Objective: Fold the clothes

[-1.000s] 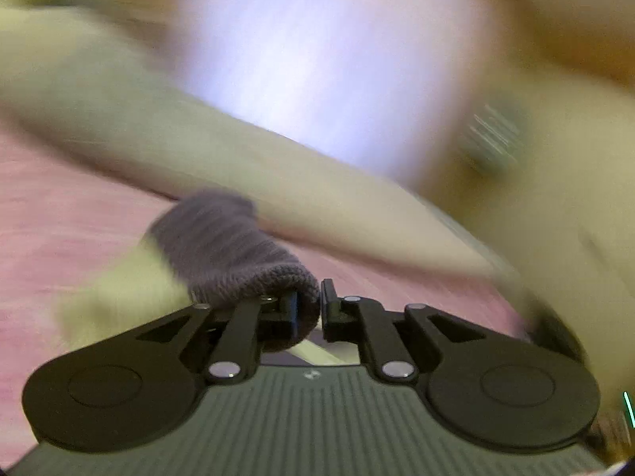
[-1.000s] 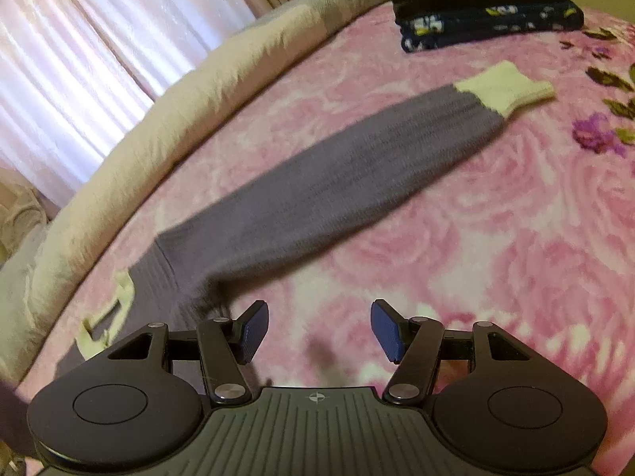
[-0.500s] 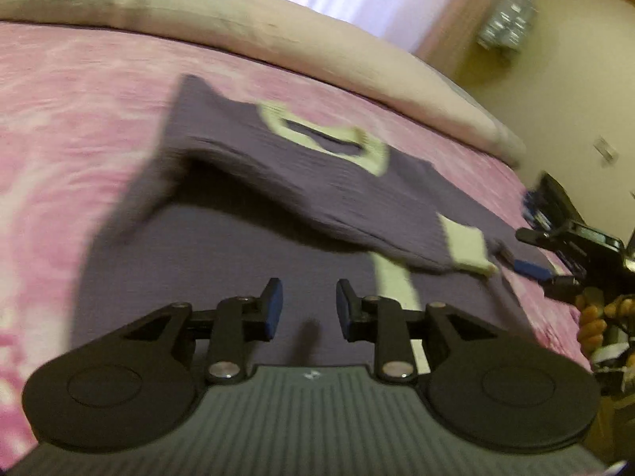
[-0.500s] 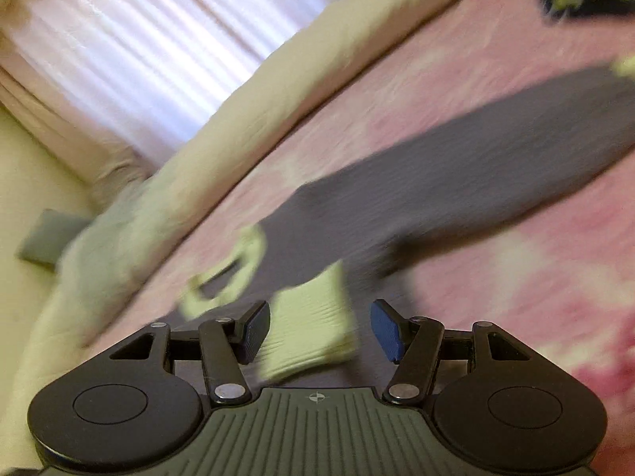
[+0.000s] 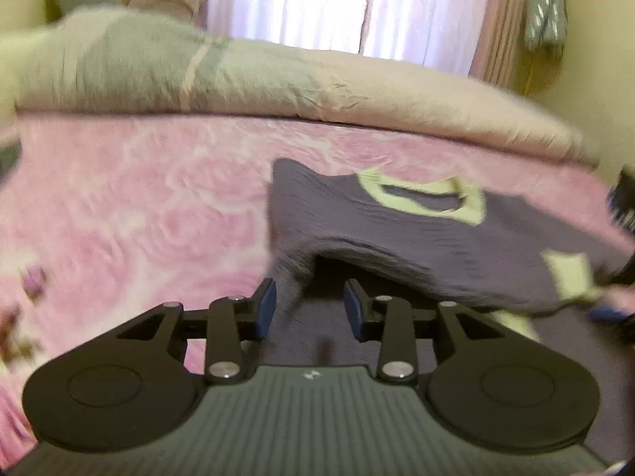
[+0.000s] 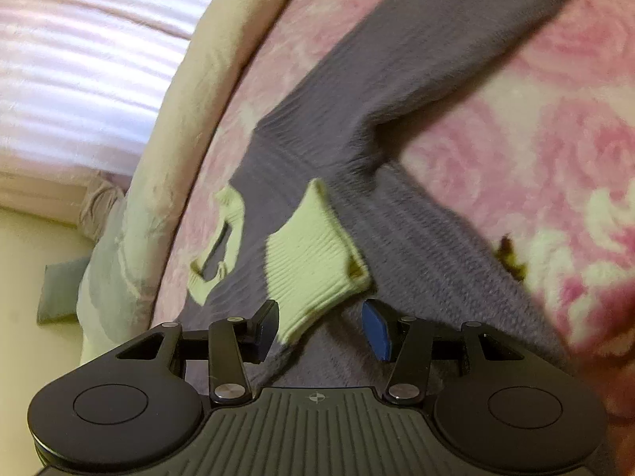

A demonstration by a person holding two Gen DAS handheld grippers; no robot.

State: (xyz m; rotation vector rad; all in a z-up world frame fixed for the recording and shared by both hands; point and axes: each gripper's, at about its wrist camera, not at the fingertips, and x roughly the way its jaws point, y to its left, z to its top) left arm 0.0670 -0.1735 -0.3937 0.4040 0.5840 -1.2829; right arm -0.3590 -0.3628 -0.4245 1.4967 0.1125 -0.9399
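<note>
Sweater (image 6: 416, 91) sleeve stretching away shows only from the right wrist.

This is a bedroom in a home. A bed (image 5: 119, 206) with a pink flowery cover, a long pillow (image 5: 357, 91) and window curtains (image 5: 317, 4) show it.

Both black grippers (image 5: 309, 311) (image 6: 323, 331) have blue pads and silver screws.

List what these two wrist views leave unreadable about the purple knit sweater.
- Purple knit sweater, left wrist view: hem hidden behind the left gripper; motion blur smears the near fold.
- Right sleeve, right wrist view: end cut off by the top edge.
- Pale yellow cuff: tip hidden behind the right gripper.
</note>
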